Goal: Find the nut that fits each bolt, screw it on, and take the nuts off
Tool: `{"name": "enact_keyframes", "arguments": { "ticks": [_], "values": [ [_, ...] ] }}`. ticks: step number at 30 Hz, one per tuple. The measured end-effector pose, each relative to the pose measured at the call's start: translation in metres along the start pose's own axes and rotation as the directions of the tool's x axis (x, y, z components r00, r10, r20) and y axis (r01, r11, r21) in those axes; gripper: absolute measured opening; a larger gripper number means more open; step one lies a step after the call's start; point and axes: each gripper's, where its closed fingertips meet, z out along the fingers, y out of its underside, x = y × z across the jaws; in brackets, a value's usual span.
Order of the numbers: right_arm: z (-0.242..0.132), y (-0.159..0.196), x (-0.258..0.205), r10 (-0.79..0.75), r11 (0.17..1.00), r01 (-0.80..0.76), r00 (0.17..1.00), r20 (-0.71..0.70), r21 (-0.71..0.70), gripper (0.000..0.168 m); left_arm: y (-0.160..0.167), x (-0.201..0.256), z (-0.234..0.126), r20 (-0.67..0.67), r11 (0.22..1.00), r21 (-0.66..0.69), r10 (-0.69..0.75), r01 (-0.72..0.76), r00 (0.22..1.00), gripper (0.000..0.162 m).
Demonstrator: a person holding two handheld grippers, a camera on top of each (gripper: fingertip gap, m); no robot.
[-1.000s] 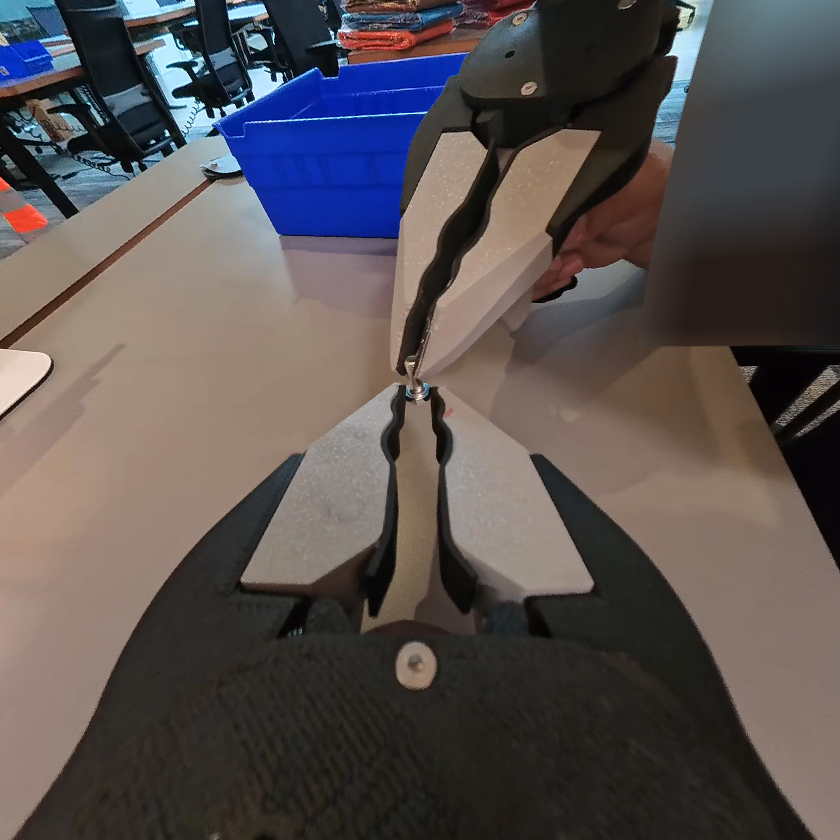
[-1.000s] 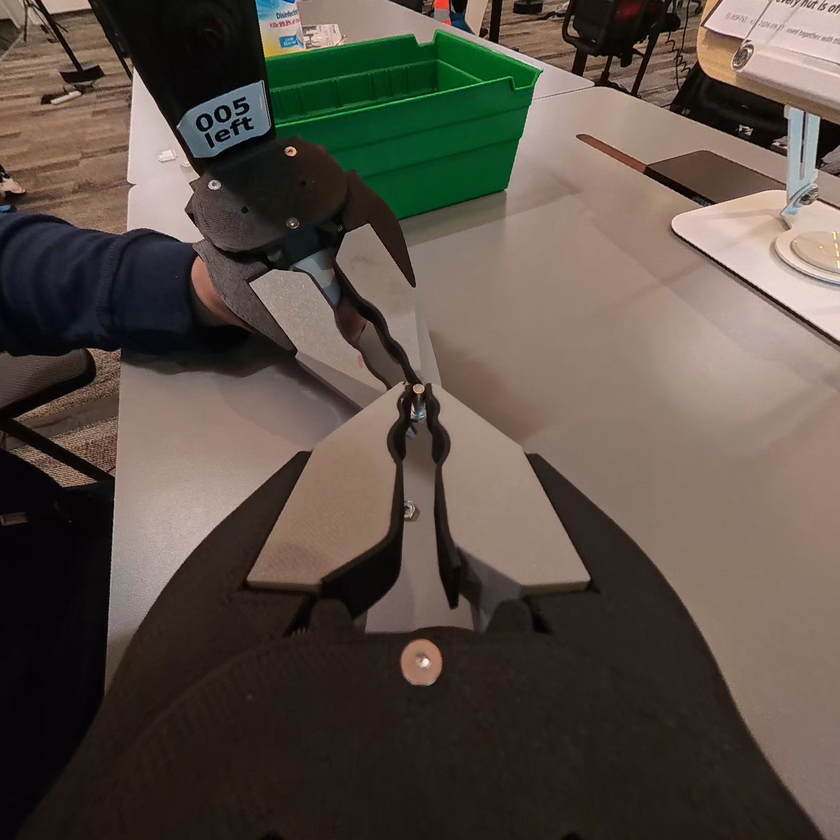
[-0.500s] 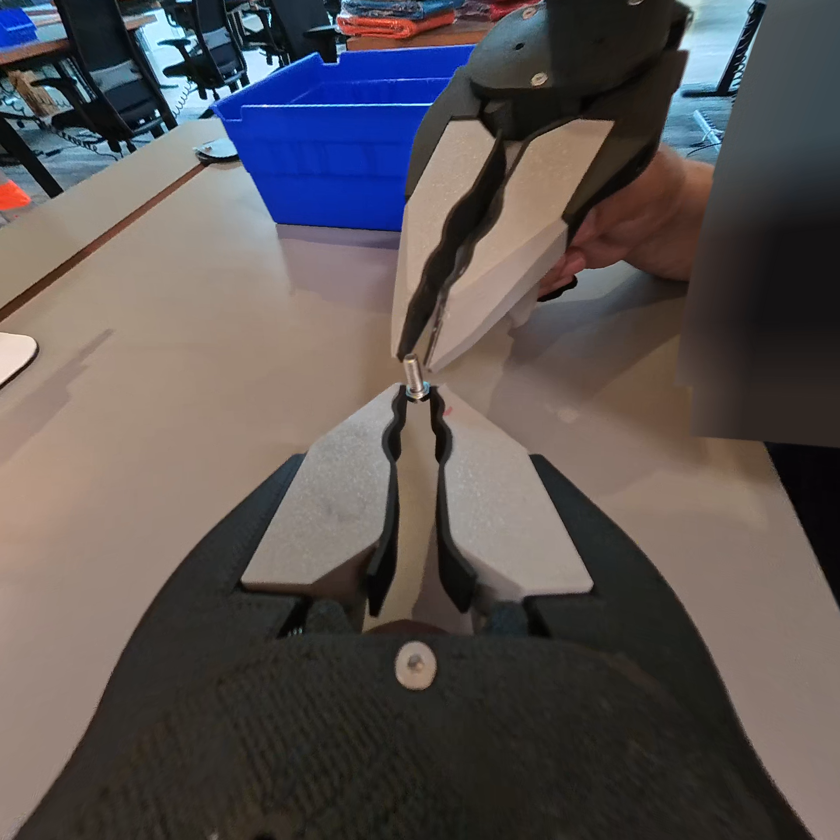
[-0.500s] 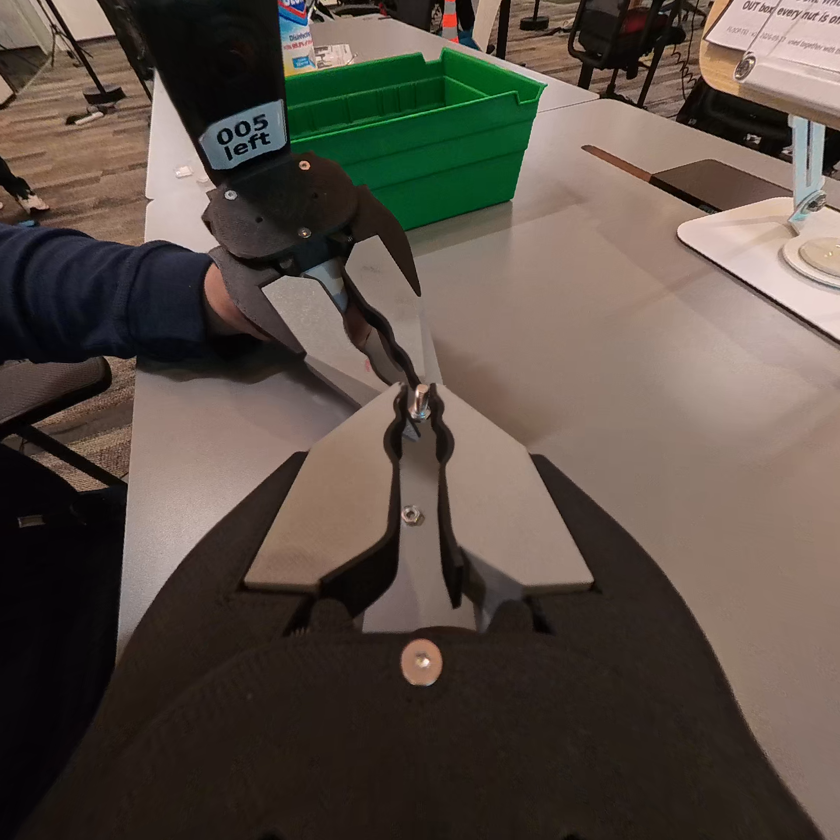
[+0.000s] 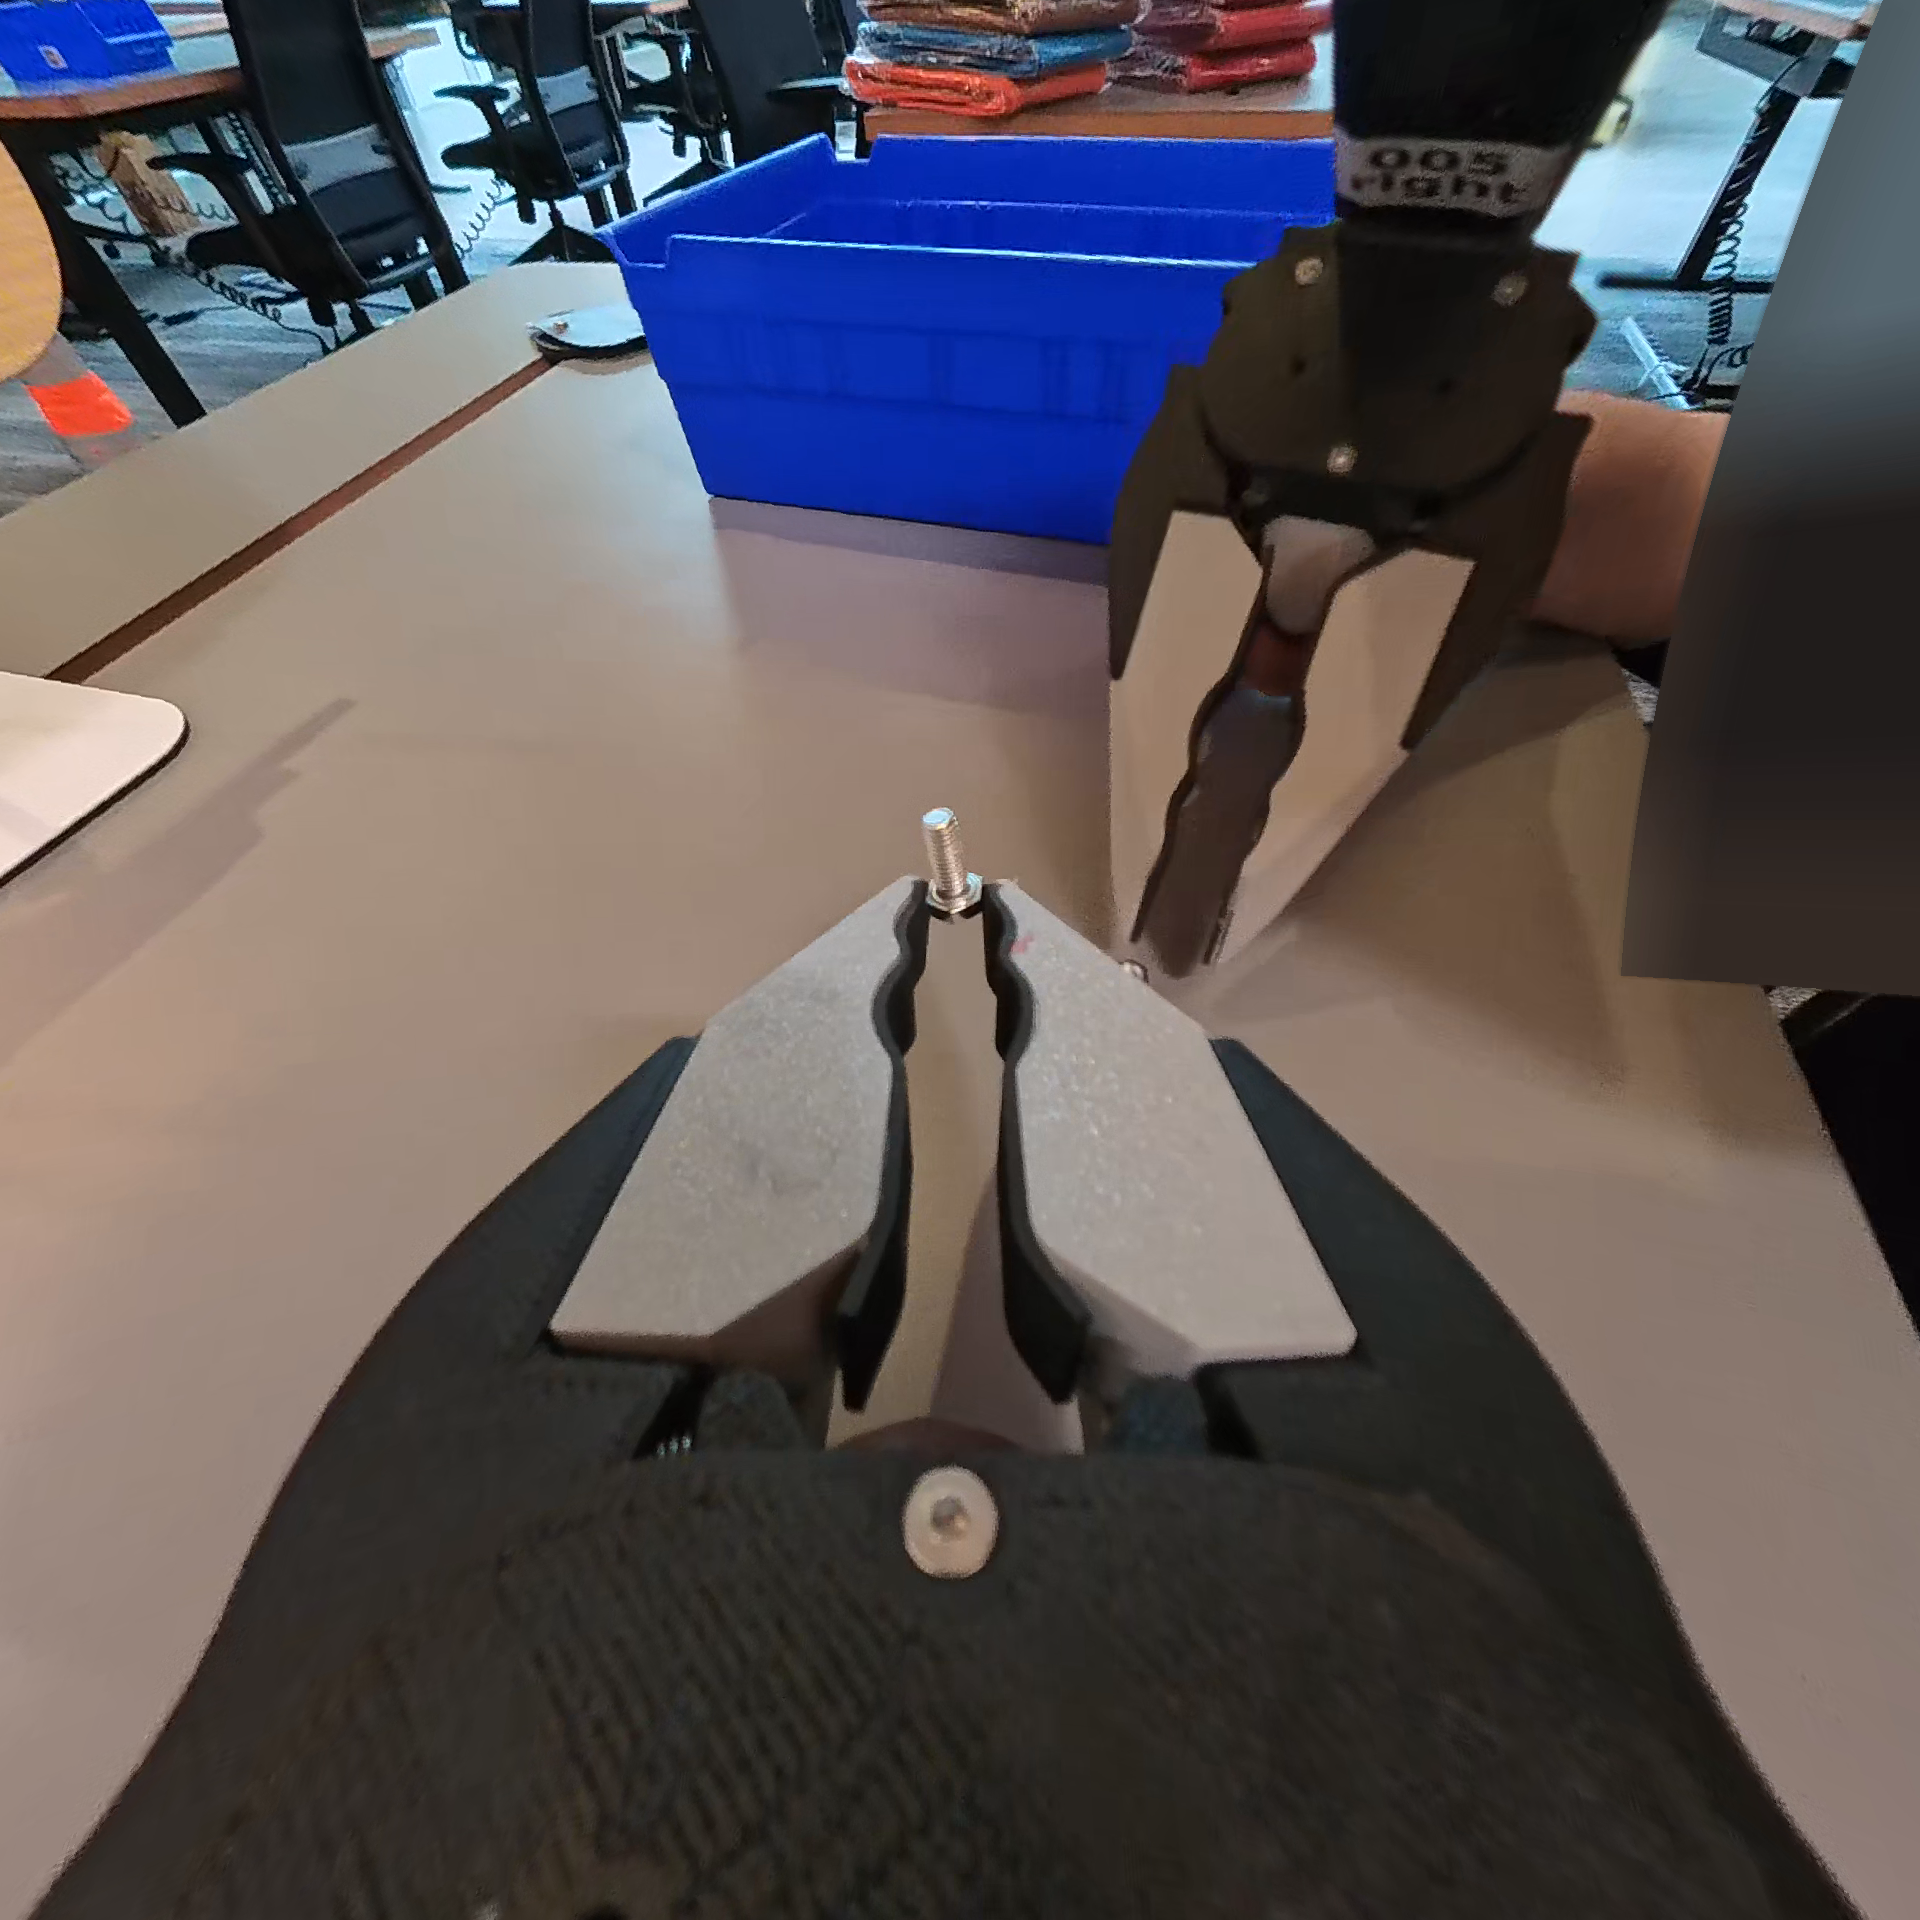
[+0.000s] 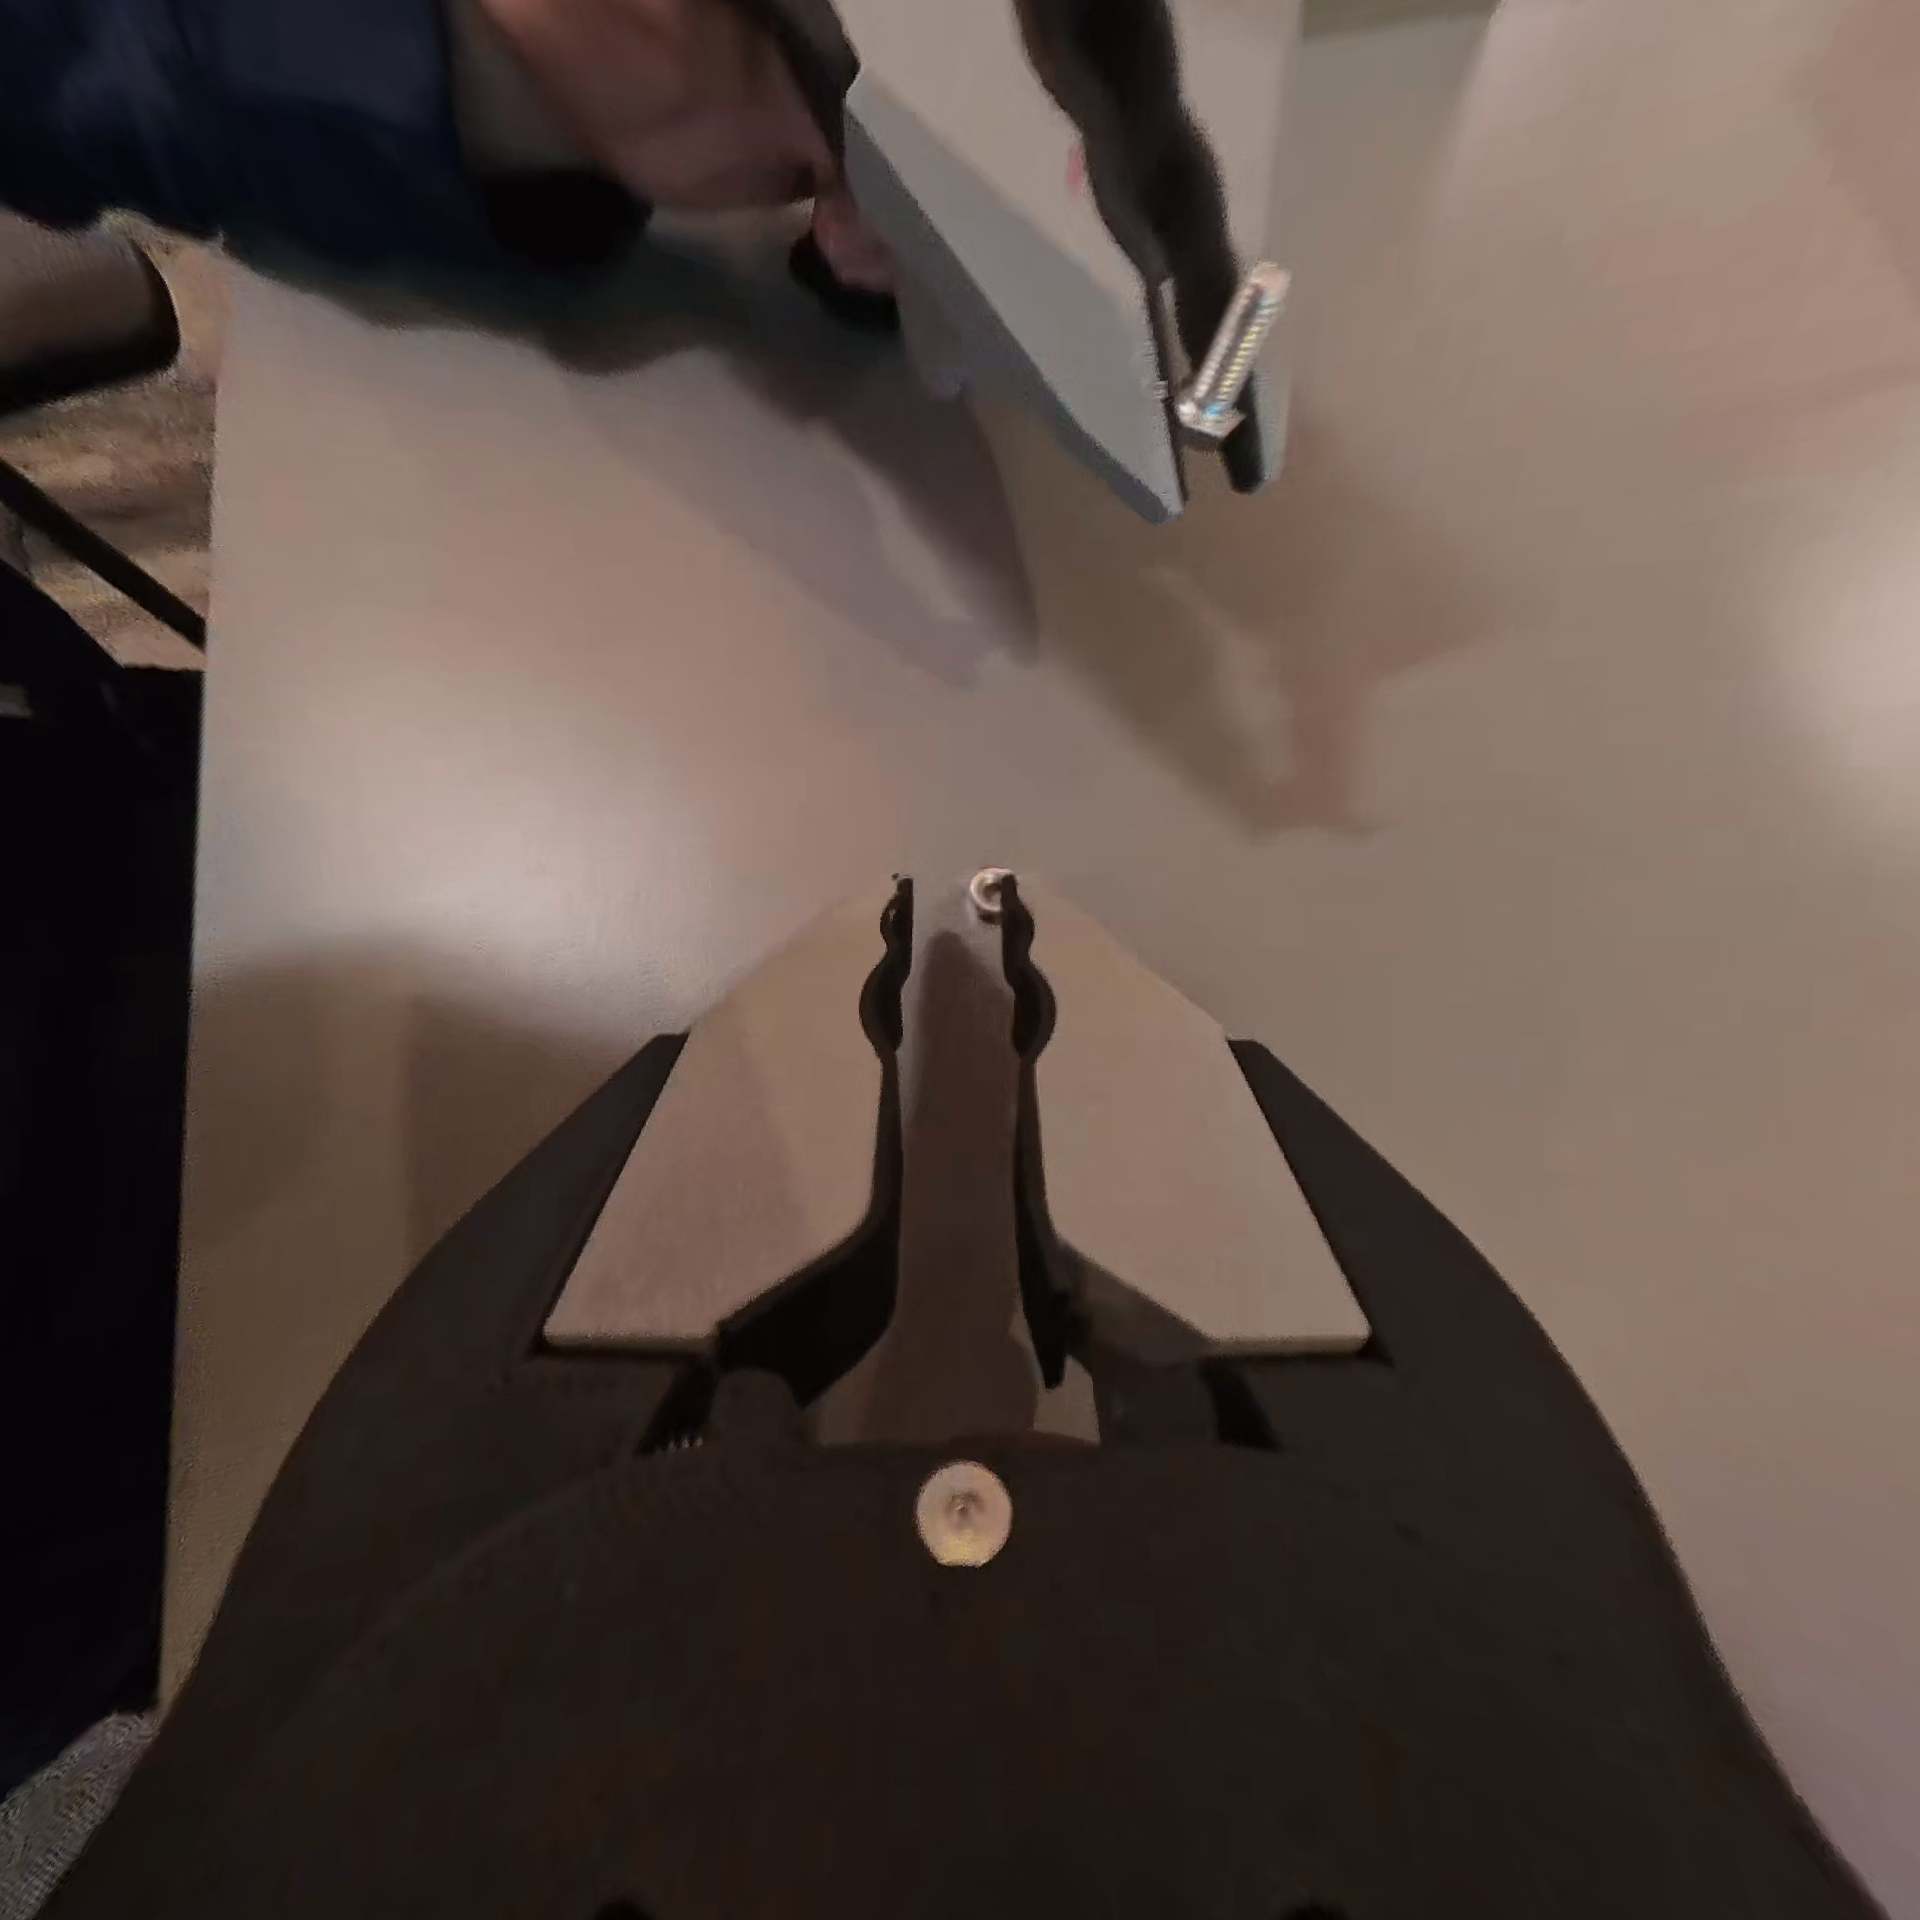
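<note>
My left gripper (image 5: 954, 906) is shut on the hex head of a silver bolt (image 5: 943, 857), whose threaded shaft stands up bare. The same bolt (image 6: 1234, 348) shows in the right wrist view, clamped at the tip of the left gripper (image 6: 1210, 457). My right gripper (image 6: 956, 891) points down at the grey table (image 6: 520, 727) with its jaws open. A small silver nut (image 6: 989, 894) lies on the table, just inside the right fingertip; the other pad stands clear of it. In the left wrist view the right gripper (image 5: 1179, 935) hangs to the right of the bolt, with the nut (image 5: 1135, 968) beside its tips.
A blue bin (image 5: 935, 343) stands at the back of the table. A white board's corner (image 5: 62, 748) lies at the left. A person's hand (image 6: 665, 114) holds the left gripper. Office chairs and folded cloths are behind the table.
My right gripper left the bolt's shaft, swung right and down to the table, and its jaws opened beside the loose nut. The left gripper kept hold of the bolt.
</note>
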Motion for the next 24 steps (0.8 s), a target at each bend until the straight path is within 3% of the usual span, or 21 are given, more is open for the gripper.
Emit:
{"name": "enact_keyframes", "arguments": {
  "ticks": [13, 18, 24],
  "values": [
    [0.001, 0.004, 0.010, -0.190, 0.978, 0.190, 0.982, 0.002, -0.087, 0.011, 0.000, 0.001, 0.002, -0.026, 1.000, 0.000, -0.014, 0.014, 1.000, 0.008],
    [0.004, 0.003, 0.004, -0.205, 0.974, 0.211, 0.975, 0.082, -0.078, 0.012, 0.001, -0.001, 0.000, -0.020, 1.000, 0.000, -0.013, 0.013, 1.000, 0.008],
    [0.007, 0.004, 0.008, -0.214, 0.972, 0.220, 0.973, 0.082, -0.080, 0.012, 0.000, 0.000, 0.000, -0.032, 1.000, 0.002, -0.028, 0.028, 0.999, 0.008]
  ]
}}
